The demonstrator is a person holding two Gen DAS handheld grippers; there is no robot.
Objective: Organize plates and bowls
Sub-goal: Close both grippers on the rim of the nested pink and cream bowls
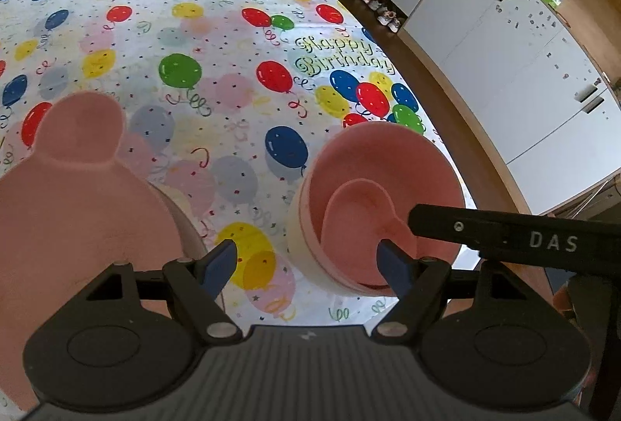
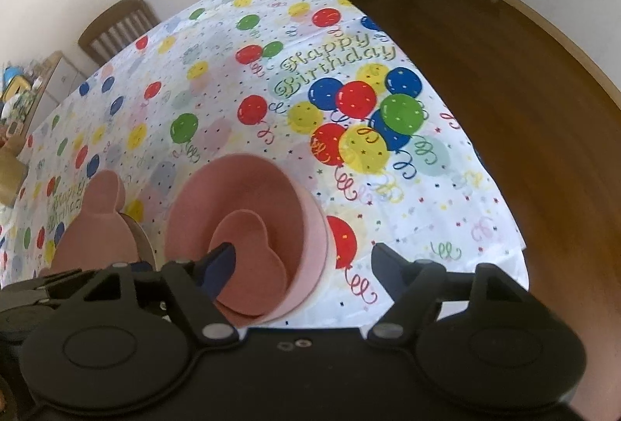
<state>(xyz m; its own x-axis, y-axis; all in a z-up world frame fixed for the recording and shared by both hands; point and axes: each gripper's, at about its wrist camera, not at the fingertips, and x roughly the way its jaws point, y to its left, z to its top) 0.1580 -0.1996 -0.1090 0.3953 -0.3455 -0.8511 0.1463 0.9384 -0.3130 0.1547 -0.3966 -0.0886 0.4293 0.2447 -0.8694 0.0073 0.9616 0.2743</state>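
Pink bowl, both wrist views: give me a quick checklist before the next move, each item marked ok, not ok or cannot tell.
1. Right gripper open: ok.
2. Right gripper has one finger inside the pink bowl, the other outside: ok.
3. Fingers pressing the bowl's wall: not ok.
4. Left gripper open and empty: ok.
5. Bowl upright on the tablecloth: ok.
6. Bear-shaped plate apart from the bowl: ok.

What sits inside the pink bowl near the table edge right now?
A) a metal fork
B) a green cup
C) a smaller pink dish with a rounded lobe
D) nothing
C: the right wrist view shows a smaller pink dish lying inside the pink bowl, and the left wrist view shows the same pair nested on the balloon tablecloth.
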